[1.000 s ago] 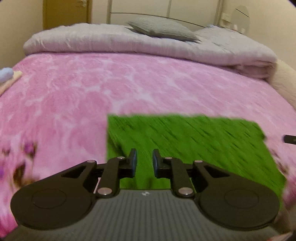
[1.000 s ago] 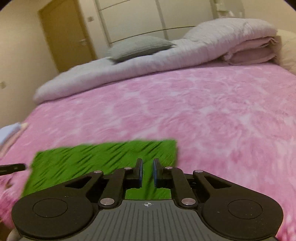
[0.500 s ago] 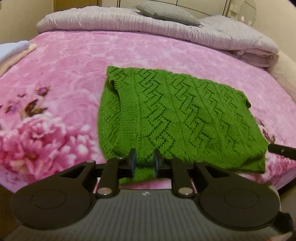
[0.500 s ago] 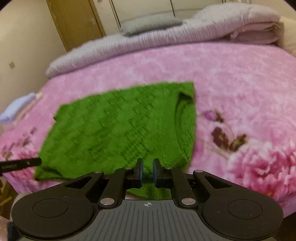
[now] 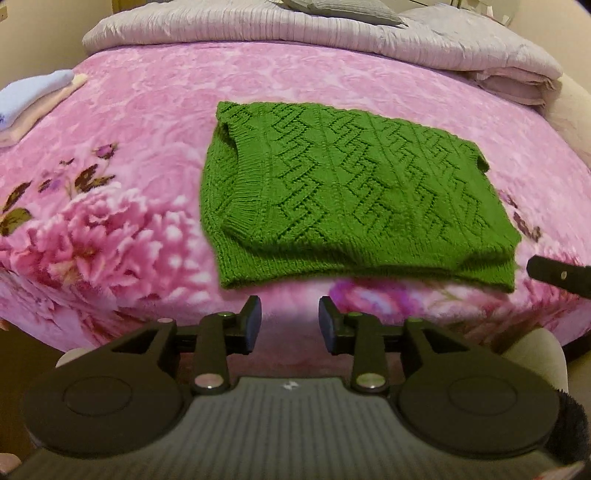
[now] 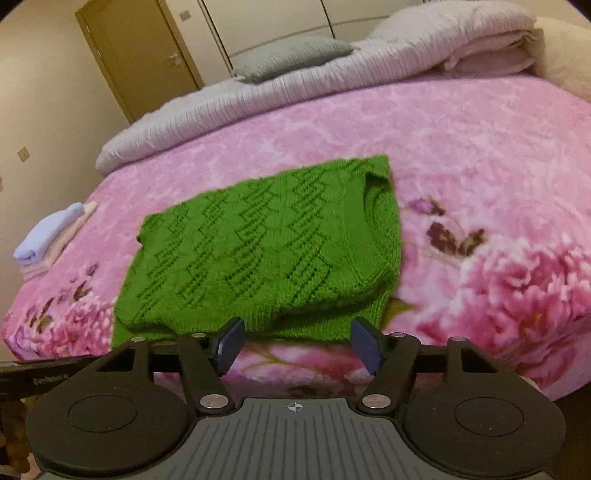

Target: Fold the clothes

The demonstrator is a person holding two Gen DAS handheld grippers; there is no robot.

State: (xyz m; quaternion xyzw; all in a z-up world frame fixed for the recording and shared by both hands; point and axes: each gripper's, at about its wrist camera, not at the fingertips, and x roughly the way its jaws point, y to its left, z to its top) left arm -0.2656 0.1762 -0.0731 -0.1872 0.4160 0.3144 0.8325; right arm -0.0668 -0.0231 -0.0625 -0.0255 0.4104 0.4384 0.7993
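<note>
We look across the bed (image 5: 155, 110), covered by a pink floral blanket (image 6: 498, 155), with a grey quilt (image 5: 258, 29) and a grey pillow (image 6: 288, 59) heaped at its far end. Near the bed's front edge lies the green knitted sweater (image 5: 351, 192), and it already sits as a compact rectangle: 2 layers show along its near edge, and the ribbed neckline is tucked in at one side. As far as we can judge, this garment lies folded as the task wants it; whether a further fold is intended, we cannot tell. At the far side edge of the bed rests a small stack of folded clothes (image 6: 55, 236), pale blue on top of cream and pink, so some pieces are already put by. No unfolded garment shows in either view. Our left tongs (image 5: 290, 323) hang just short of the sweater's near edge, parted and empty. Our right tongs (image 6: 295, 343) hang at the same edge, spread wider, holding nothing either.
</note>
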